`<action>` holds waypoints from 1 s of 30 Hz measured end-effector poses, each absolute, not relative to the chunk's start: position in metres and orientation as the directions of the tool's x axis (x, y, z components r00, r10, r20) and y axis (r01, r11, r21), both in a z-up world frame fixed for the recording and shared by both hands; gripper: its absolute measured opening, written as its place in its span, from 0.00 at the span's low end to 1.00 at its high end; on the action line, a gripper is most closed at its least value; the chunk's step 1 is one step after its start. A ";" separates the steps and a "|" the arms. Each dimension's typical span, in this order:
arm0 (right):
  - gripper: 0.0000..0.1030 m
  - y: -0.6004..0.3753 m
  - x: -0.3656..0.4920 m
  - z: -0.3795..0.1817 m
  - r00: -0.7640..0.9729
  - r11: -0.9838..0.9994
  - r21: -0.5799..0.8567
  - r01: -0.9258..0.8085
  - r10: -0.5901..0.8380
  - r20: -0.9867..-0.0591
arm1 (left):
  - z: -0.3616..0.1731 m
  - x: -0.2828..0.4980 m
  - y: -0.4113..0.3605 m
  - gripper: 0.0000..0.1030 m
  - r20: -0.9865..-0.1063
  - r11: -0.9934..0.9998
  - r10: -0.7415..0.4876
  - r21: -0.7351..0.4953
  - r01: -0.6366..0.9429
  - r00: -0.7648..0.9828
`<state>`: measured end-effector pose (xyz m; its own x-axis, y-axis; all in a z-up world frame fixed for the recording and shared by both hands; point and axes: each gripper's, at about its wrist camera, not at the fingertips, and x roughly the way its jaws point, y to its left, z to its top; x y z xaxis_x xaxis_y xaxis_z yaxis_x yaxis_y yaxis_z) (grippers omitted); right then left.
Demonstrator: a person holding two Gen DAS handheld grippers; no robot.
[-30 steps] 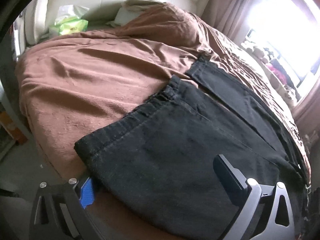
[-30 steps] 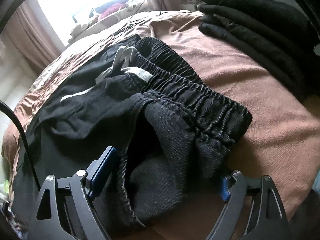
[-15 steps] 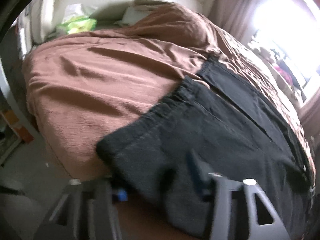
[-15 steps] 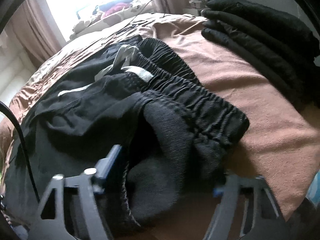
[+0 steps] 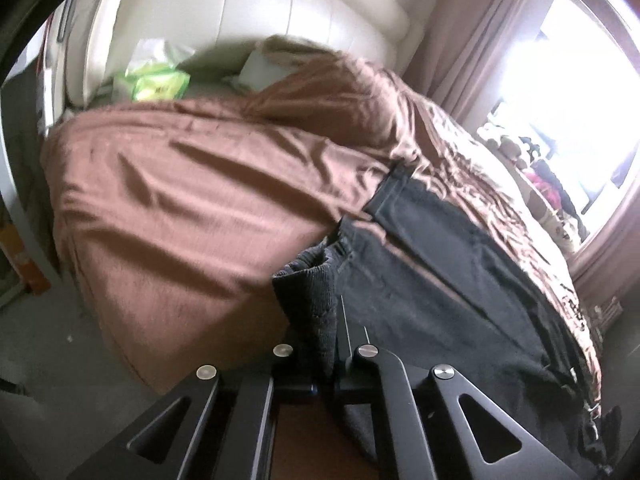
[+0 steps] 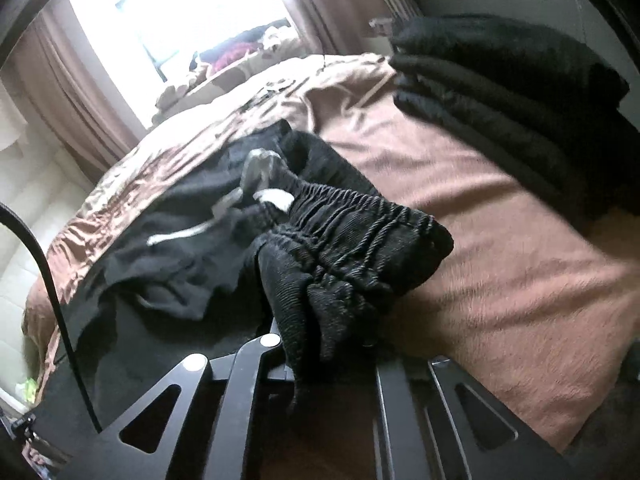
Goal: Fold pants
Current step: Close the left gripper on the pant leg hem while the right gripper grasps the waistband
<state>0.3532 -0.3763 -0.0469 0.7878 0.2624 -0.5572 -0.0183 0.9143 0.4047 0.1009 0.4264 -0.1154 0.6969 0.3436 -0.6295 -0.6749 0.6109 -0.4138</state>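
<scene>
Black pants (image 5: 432, 280) lie stretched along a brown bedspread (image 5: 192, 208). In the left wrist view my left gripper (image 5: 324, 344) is shut on the hem of the near pant leg (image 5: 312, 292), which is bunched and lifted off the bed. The far leg's hem (image 5: 394, 192) lies flat beyond it. In the right wrist view my right gripper (image 6: 316, 352) is shut on the gathered elastic waistband (image 6: 360, 240) at its near corner, pulling it up into a bunch. A grey drawstring (image 6: 256, 176) lies across the pants (image 6: 168, 248) behind the waistband.
A stack of folded black garments (image 6: 512, 92) sits at the far right of the bed. A cream padded headboard (image 5: 280, 12), a green packet (image 5: 160, 84) and a pillow (image 5: 260, 72) are at the bed's head. Curtains and a bright window (image 6: 180, 12) lie beyond. A black cable (image 6: 52, 280) hangs at left.
Both grippers went from wide open around the fabric to shut on it. The leg hem and the waistband corner are now bunched and lifted slightly off the bed.
</scene>
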 end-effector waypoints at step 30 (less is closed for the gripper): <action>0.02 -0.364 0.421 0.065 0.841 0.897 0.435 -0.074 0.291 -0.457 | 0.021 0.242 0.483 0.04 -0.522 0.666 0.352 -0.444 -0.600 0.777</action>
<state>0.4212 -0.3638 0.0653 0.8408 0.2910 -0.4565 -0.0745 0.8974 0.4349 0.2421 0.4828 0.0211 0.7770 0.3522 -0.5218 -0.5998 0.6658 -0.4437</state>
